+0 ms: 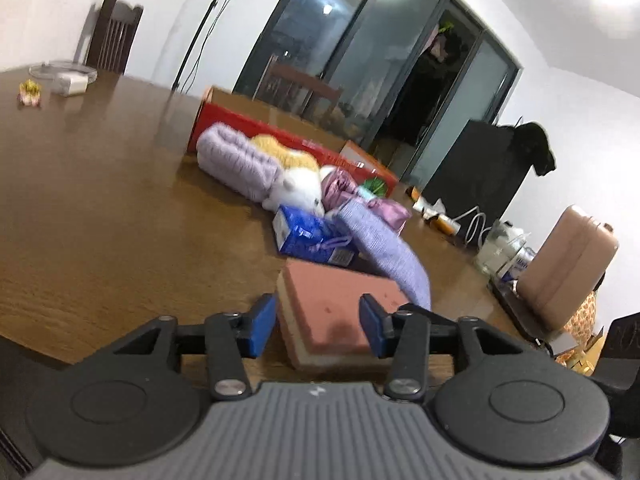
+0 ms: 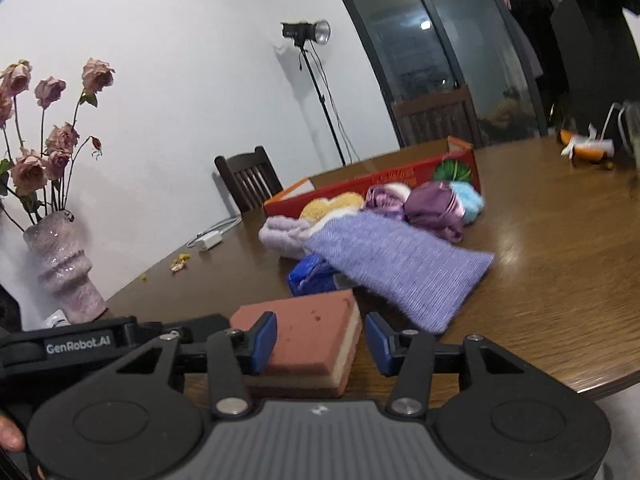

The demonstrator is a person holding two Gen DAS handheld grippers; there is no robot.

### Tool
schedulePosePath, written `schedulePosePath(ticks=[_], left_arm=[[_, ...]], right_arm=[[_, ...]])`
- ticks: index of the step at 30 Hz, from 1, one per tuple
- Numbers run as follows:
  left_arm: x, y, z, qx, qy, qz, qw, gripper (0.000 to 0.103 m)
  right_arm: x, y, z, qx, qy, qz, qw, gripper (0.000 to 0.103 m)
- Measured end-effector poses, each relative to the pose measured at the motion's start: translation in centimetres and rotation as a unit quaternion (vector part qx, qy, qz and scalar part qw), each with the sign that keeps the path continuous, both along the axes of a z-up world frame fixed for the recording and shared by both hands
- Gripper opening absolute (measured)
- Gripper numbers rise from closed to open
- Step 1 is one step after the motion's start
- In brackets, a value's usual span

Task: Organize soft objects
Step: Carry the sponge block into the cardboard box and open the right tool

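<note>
A pink sponge [image 1: 336, 312] lies flat on the brown table [image 1: 100, 208], low in the middle of the left wrist picture. The left gripper [image 1: 318, 326] has its two blue pads on either side of the sponge. The pads are spread wide and there is a small gap on each side, so it is not squeezing the sponge.

In the right wrist picture the same sponge [image 2: 304, 332] sits low in the middle. The right gripper [image 2: 322, 338] is wide open too. Its left pad is in front of the sponge, and its right pad is just beside the sponge's right edge, with a gap.

Just behind the sponge is a pile of soft things. There is a blue packet [image 1: 308, 236], a light purple knit cloth [image 2: 396, 268], a fluffy purple roll [image 1: 236, 160] and a white and yellow plush toy [image 1: 298, 184]. Behind the pile, toward the middle of the picture, is a red box [image 2: 376, 184]. A vase with pink roses [image 2: 60, 256] stands at the left edge of the right wrist picture.
</note>
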State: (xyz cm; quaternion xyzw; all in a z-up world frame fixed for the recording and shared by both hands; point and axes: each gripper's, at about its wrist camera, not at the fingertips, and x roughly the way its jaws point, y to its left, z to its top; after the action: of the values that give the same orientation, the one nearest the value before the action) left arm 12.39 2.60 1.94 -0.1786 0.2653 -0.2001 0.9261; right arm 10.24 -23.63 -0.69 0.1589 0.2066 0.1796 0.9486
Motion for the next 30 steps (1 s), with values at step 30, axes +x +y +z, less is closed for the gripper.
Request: schedulePosePath(ticks=[30], left_arm=[[21.2,-0.1,12.6,-0.009,-0.058,0.019,0.9981,0.032]], right_arm=[[20.9,0.1,12.0,0.032,-0.05,0.026,0.998,0.034]])
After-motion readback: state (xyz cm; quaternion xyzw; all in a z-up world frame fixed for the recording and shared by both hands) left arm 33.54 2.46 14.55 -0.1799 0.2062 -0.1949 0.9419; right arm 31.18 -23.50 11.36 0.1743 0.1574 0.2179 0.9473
